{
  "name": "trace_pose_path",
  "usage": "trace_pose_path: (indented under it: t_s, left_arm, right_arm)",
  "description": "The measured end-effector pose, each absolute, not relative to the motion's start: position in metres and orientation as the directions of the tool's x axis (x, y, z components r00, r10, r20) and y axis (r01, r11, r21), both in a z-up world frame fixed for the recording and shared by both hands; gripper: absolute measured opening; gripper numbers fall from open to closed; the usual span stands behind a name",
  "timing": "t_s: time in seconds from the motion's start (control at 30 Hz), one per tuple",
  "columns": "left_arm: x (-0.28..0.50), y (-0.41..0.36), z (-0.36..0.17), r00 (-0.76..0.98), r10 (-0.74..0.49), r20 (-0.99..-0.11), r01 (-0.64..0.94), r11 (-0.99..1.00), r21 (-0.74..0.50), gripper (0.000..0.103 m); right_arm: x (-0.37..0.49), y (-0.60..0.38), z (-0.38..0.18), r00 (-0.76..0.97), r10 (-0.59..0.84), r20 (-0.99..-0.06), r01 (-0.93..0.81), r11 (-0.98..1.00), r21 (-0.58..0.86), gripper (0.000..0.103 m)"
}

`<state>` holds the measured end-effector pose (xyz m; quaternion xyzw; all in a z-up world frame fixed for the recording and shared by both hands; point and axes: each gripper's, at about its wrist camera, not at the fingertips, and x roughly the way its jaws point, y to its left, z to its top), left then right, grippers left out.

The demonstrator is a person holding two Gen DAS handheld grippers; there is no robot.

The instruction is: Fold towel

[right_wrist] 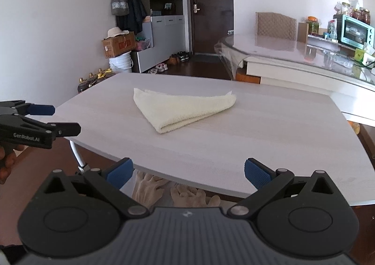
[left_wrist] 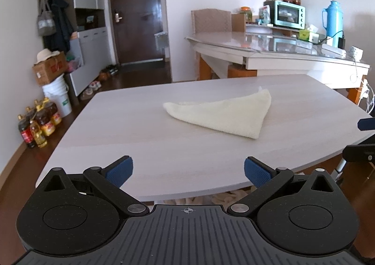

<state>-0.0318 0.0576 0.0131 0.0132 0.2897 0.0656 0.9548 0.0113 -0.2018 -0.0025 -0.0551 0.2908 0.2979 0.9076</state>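
A cream towel (left_wrist: 225,114) lies folded into a triangle on the pale wooden table (left_wrist: 140,148); it also shows in the right wrist view (right_wrist: 185,108). My left gripper (left_wrist: 188,171) is open and empty, held back over the table's near edge, well short of the towel. My right gripper (right_wrist: 188,171) is open and empty too, at the near edge, apart from the towel. The left gripper also shows from the side at the left of the right wrist view (right_wrist: 42,122). Part of the right gripper shows at the right edge of the left wrist view (left_wrist: 363,138).
A glass-topped table (left_wrist: 269,45) with a teal oven (left_wrist: 289,15) and blue thermos (left_wrist: 332,21) stands behind. Oil bottles (left_wrist: 37,124), a white bucket (left_wrist: 58,94) and a box sit by the left wall. Pale gloves (right_wrist: 175,191) lie below the table edge.
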Motion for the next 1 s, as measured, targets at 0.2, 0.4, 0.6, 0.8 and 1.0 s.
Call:
trace_pose_path:
  t_s: [0.2,0.4,0.6,0.8,1.0]
  left_arm:
    - [-0.0284,0.0555,0.0081,0.816,0.130,-0.563,-0.114,0.991,0.064,0.103]
    - [-0.0267,0.0526,0.0095,0.817,0.125,-0.563,-0.107,0.992,0.065,0.103]
    - [-0.0261,0.0541,0.0097,0.814,0.131,-0.566,-0.112,0.991,0.068,0.103]
    - [-0.0285,0.0561,0.0110,0.815,0.134,-0.563,-0.119,0.991,0.065,0.103]
    - [-0.0287,0.0566,0.0105,0.813,0.139,-0.566,-0.121,0.990,0.069,0.103]
  right_arm:
    - [0.0088,-0.2037,-0.0041,0.651,0.512,-0.561,-0.572,0.816,0.081,0.102]
    - [0.0090,-0.2056,-0.0015,0.653,0.512,-0.558,-0.568,0.819,0.086,0.102]
    - [0.0088,-0.2019,0.0010,0.651,0.513,-0.560,-0.574,0.815,0.079,0.102]
    - [0.0077,-0.2004,0.0012,0.650,0.515,-0.558,-0.574,0.815,0.083,0.102]
    - [0.0064,-0.1992,0.0014,0.650,0.518,-0.556,-0.573,0.815,0.089,0.102]
